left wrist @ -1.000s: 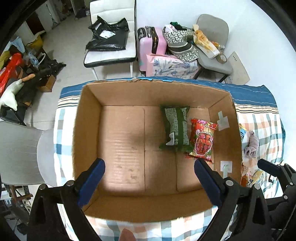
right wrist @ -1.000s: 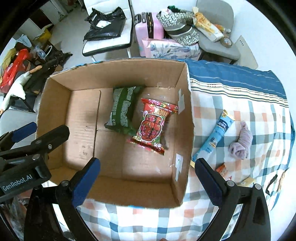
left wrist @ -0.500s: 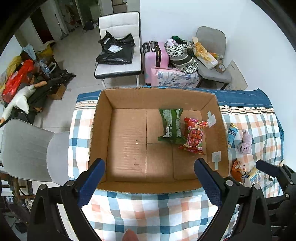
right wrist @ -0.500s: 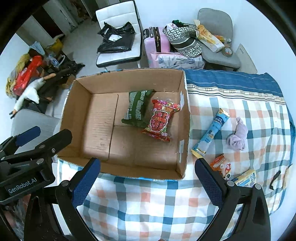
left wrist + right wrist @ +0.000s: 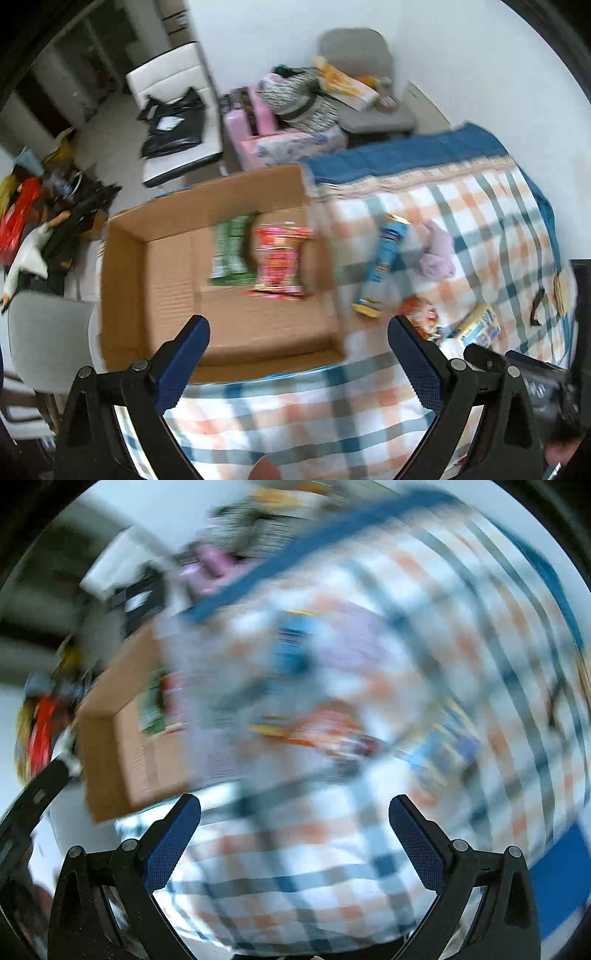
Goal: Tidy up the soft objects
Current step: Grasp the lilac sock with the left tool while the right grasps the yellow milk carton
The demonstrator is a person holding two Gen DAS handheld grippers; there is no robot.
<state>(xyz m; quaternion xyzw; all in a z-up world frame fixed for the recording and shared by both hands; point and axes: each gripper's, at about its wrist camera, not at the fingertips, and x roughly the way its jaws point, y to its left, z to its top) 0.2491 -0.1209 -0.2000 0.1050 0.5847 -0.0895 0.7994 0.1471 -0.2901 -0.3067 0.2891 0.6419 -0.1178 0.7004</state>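
A cardboard box (image 5: 122, 280) stands on the checked tablecloth and holds a green packet (image 5: 231, 251) and a red packet (image 5: 282, 258). To its right on the cloth lie a blue tube packet (image 5: 384, 258), a lilac sock (image 5: 437, 254), a small orange packet (image 5: 421, 317) and a yellow-blue packet (image 5: 476, 328). My left gripper (image 5: 297, 358) is open and empty, above the cloth in front of the box. My right gripper (image 5: 293, 836) is open and empty; its view is heavily blurred, with the box (image 5: 125, 746) at left and the packets ahead.
Chairs (image 5: 173, 110), a pink suitcase (image 5: 247, 122) and bags stand on the floor beyond the table. A grey chair (image 5: 40, 343) is at the left. The right gripper's body (image 5: 535, 380) shows at the lower right of the left wrist view.
Both grippers have swung to the right, away from over the box toward the loose items on the cloth. The right view is now motion-blurred. Both stay open.
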